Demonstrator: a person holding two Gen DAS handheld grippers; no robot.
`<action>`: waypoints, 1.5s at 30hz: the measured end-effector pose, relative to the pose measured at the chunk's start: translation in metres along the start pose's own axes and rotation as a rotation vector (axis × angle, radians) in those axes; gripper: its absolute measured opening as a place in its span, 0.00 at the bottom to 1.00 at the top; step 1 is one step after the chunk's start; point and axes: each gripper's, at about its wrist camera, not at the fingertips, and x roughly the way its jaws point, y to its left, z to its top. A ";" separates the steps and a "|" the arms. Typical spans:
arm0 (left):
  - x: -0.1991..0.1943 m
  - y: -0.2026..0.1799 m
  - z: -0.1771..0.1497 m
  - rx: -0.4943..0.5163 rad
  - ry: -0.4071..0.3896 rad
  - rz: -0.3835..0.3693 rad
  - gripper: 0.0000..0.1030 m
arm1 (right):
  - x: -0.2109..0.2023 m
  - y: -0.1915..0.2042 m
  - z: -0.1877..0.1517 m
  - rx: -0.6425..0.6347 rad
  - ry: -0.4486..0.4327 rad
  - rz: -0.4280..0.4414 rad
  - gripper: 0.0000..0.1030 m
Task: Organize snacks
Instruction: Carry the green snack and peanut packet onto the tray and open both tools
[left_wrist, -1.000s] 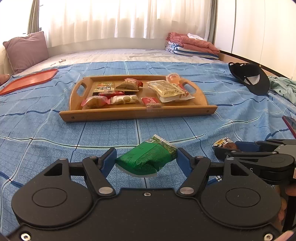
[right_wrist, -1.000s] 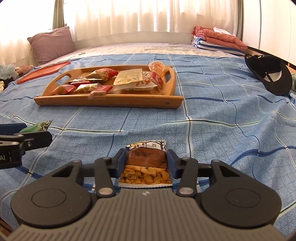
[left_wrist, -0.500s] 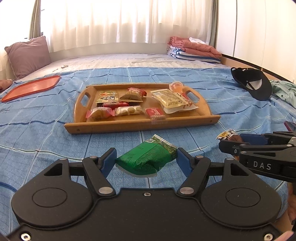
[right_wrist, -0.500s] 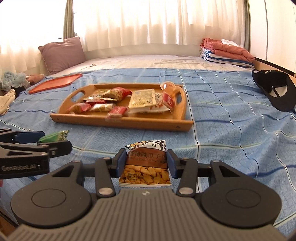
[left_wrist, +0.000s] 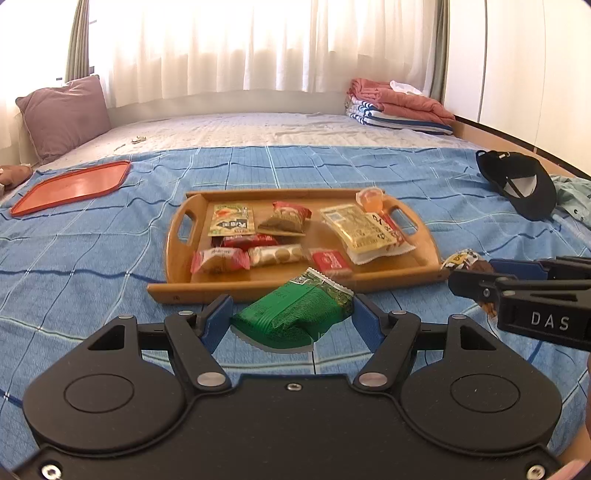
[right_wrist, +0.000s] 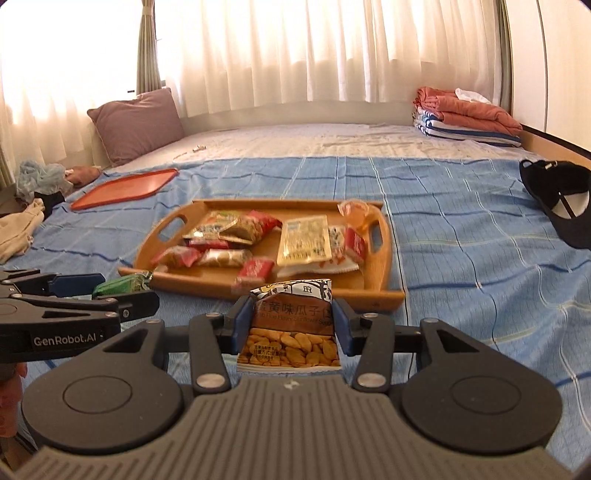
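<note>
Since a second ago I see both grippers higher above the blue bedspread (left_wrist: 92, 266), and the wooden tray (left_wrist: 424, 236) sits lower and nearer in both views. My left gripper (left_wrist: 291, 317) stays clamped on the green snack packet (left_wrist: 295, 314), angled down toward the tray's near edge. My right gripper (right_wrist: 286, 325) keeps its grip on the sunflower seed packet (right_wrist: 291, 325), held upright and tilted down likewise. The two grippers hang side by side, just short of the tray of snacks.
</note>
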 end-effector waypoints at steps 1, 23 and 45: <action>0.001 0.001 0.002 -0.001 -0.002 0.001 0.67 | 0.000 0.000 0.003 0.001 -0.002 0.003 0.50; 0.038 0.036 0.072 -0.092 0.003 -0.065 0.67 | 0.034 -0.006 0.066 0.007 0.013 0.034 0.50; 0.120 0.071 0.104 -0.142 0.082 0.004 0.67 | 0.099 -0.020 0.104 0.039 0.107 0.040 0.50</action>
